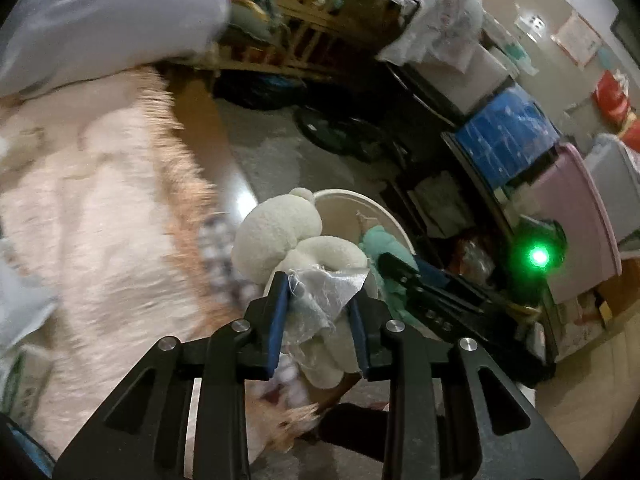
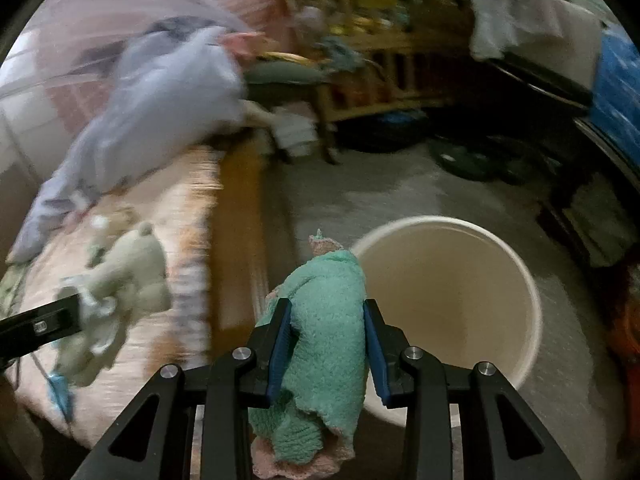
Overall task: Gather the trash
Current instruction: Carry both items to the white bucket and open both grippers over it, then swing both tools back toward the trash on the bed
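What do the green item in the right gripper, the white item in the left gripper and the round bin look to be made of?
Green item: terry-like fabric with looped, nubby pile, pinkish trim; probably a towel or soft toy.
White item: plush fleece, curly matte surface, with a thin, crinkled, translucent sheet pinched alongside, probably plastic film.
Bin: smooth cream wall with soft sheen, likely plastic.

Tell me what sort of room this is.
Probably a cluttered bedroom or nursery: a bed with a fuzzy pink blanket, a wooden slatted crib frame, and stacked plastic storage bins along the wall.
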